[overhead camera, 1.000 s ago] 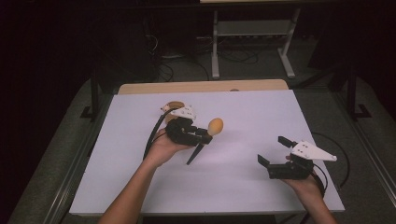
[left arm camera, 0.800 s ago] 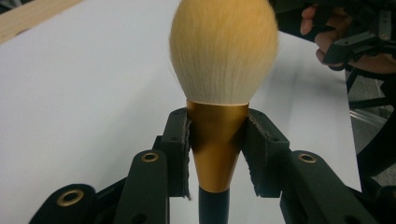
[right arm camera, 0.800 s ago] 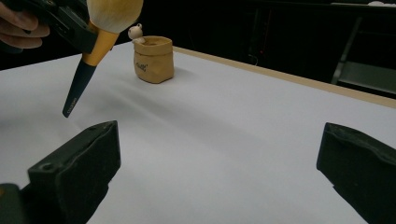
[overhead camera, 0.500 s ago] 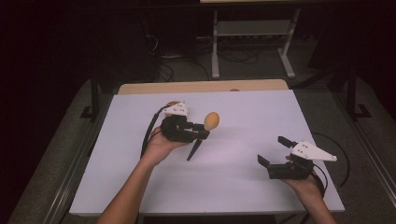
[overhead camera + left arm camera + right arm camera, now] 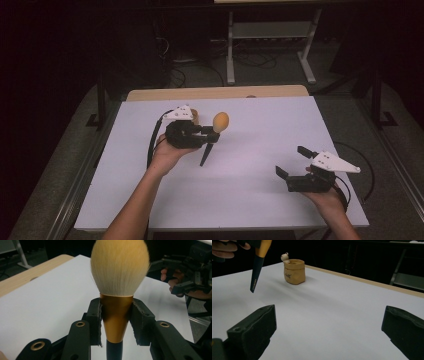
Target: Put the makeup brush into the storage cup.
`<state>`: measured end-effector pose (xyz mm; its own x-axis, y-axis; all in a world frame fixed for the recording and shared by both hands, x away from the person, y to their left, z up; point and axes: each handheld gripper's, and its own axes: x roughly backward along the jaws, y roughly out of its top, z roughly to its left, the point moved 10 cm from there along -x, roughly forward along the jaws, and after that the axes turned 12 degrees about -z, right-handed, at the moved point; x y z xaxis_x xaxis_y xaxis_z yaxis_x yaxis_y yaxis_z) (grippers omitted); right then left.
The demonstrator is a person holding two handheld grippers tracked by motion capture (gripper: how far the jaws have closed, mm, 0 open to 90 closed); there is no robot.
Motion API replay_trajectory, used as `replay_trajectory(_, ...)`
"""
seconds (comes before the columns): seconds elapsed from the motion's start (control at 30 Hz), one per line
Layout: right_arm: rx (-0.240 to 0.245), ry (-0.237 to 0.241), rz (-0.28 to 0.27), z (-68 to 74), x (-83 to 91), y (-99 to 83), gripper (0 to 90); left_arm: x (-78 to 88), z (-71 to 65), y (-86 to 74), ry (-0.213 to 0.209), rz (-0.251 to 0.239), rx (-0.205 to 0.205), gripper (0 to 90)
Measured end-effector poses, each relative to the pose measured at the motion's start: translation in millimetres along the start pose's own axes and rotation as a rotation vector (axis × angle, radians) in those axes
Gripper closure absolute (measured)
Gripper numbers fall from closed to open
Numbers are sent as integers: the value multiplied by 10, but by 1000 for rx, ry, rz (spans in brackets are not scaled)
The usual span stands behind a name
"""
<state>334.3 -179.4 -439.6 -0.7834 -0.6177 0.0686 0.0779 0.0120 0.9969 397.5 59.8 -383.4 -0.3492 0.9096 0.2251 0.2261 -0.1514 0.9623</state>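
The left tongs (image 5: 207, 136) are closed on a makeup brush (image 5: 214, 134), the two black pads pressing either side of its gold collar (image 5: 115, 315) just below the bristles. The brush is held clear of the white tabletop (image 5: 260, 125) — its pale orange bristle head (image 5: 220, 121) points up and away from the person, and its dark tapered handle (image 5: 206, 154) slants down toward the surface without touching it. In the left gripper view the bristles (image 5: 120, 266) rise full and rounded above the pads. The left hand (image 5: 167, 152) grips the tongs' body from below, over the left half of the tabletop, with a black cable looping off behind it.

Just behind the left tongs, partly hidden in the high view, stands a small tan pot (image 5: 294, 271) shaped like a crumpled bag, upright on the tabletop, with a little round pale figure (image 5: 284, 257) at its rim.

The right tongs (image 5: 292, 162) are spread wide and hold nothing — they hover low near the front right corner of the tabletop, well apart from the brush, held in the right hand (image 5: 325, 197).
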Motion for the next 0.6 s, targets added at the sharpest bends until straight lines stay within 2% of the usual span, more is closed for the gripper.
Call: replay_trajectory(0.6,4,6,10,16,-21,-25,0,224,236,156,92,-115,-6,635)
